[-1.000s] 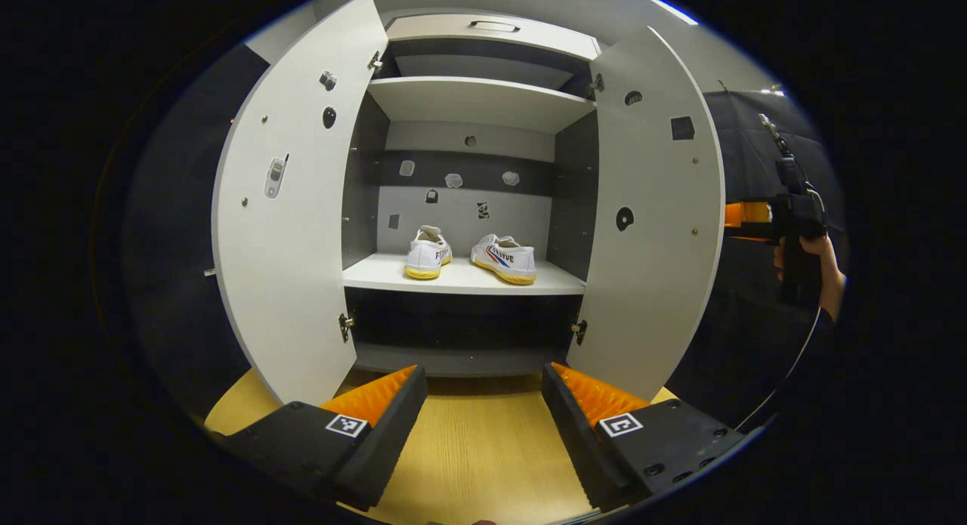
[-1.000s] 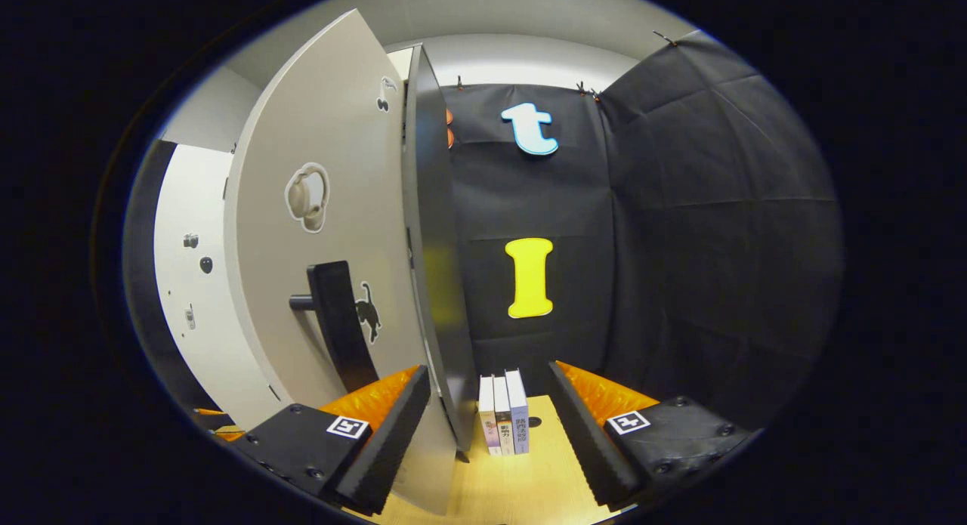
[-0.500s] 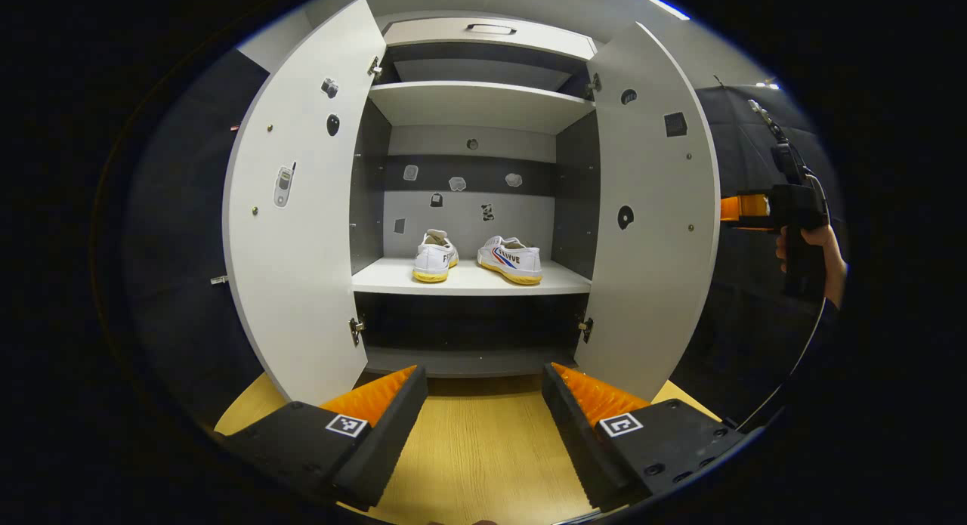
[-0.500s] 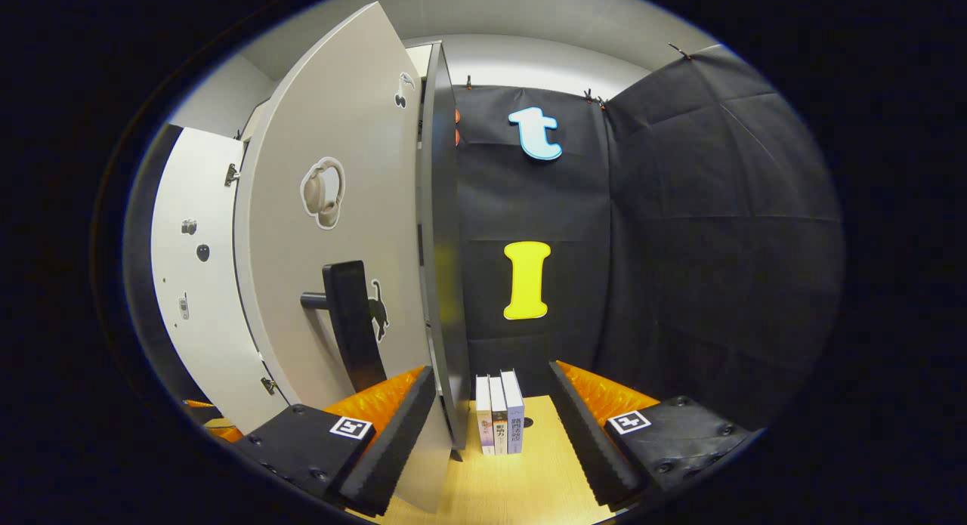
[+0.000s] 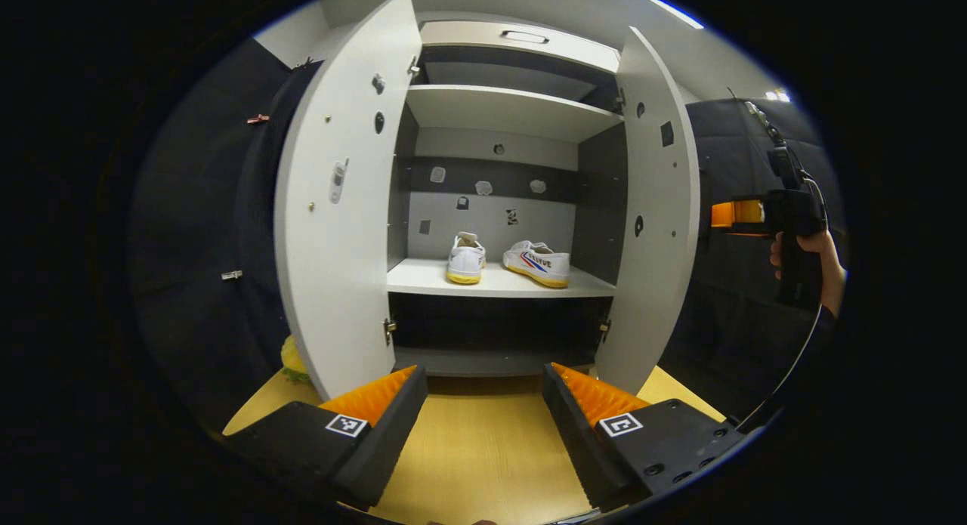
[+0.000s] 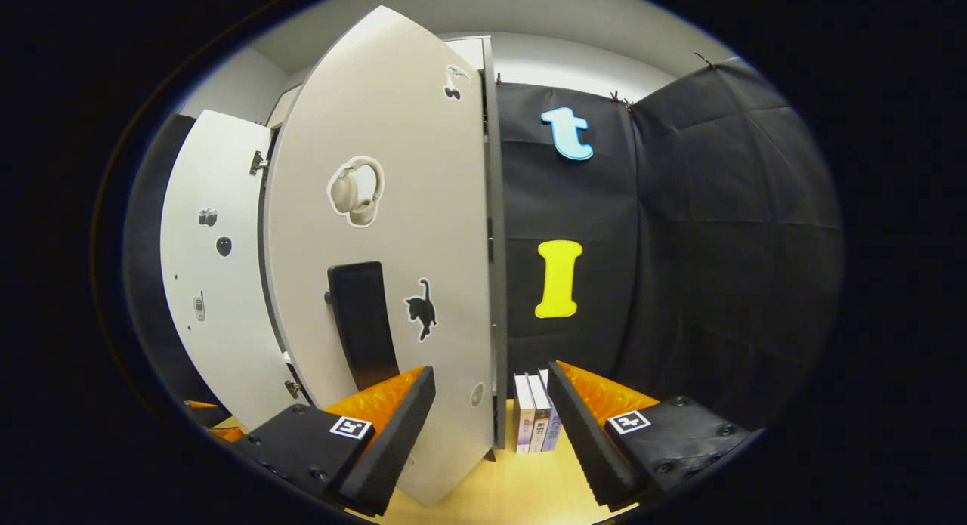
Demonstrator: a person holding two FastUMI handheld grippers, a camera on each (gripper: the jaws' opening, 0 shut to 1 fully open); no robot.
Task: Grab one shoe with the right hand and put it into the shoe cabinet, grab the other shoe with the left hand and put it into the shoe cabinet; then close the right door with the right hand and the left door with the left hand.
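Currently both shoes point(image 5: 508, 257) are sitting on the cabinet shelf point(image 5: 495, 285), both doors hanging open, left tongs point(image 5: 483, 419) and right tongs point(image 6: 491, 419) gaping apart, gripping nothing.

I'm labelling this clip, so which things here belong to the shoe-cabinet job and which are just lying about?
Job:
left shoe and right shoe on the cabinet shelf
left door
right door with black handle
left gripper
right gripper

Lying about:
books
yellow-green object behind the left door
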